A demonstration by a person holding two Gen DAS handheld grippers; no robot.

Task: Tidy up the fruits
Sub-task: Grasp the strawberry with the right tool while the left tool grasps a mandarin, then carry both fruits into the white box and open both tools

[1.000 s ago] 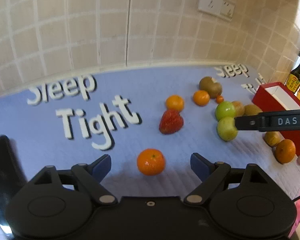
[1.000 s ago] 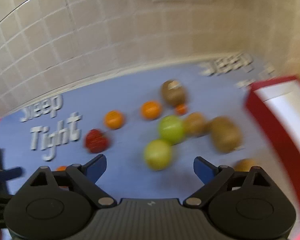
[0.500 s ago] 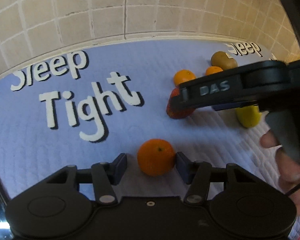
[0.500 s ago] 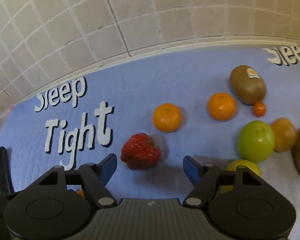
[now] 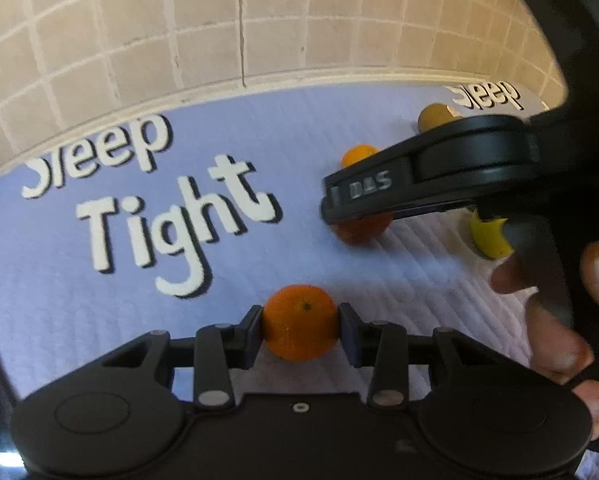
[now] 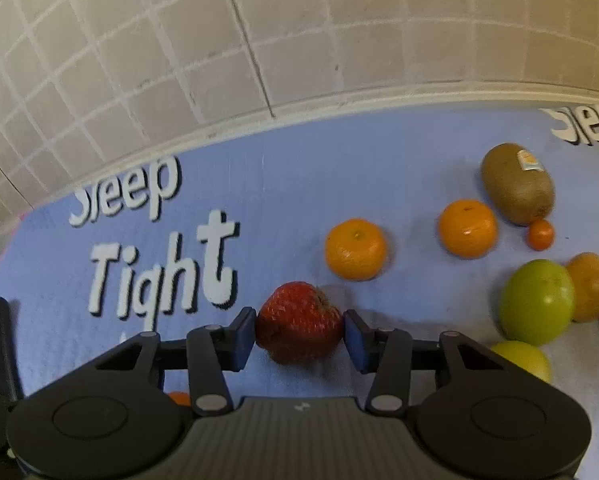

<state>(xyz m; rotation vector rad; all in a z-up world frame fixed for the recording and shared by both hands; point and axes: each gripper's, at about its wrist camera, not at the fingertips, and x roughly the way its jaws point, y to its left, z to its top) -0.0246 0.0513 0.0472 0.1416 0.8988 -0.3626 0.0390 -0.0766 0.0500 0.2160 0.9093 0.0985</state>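
Left wrist view: left gripper (image 5: 300,329) pinching a round, dimpled tangerine (image 5: 300,323) at 6 o'clock on the quilted blue mat (image 5: 259,256); at 2 o'clock, right gripper's black plastic finger (image 5: 379,196).

Right wrist view: right gripper (image 6: 299,330) clamped on a seeded, heart-shaped strawberry (image 6: 299,322) at 6 o'clock; fuzzy oval kiwi (image 6: 517,184) at 2 o'clock, smooth green apple (image 6: 537,302) at 3.

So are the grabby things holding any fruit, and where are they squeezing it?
Yes. The left tool pinches the orange by its two sides. The right tool pinches the strawberry by its sides too.
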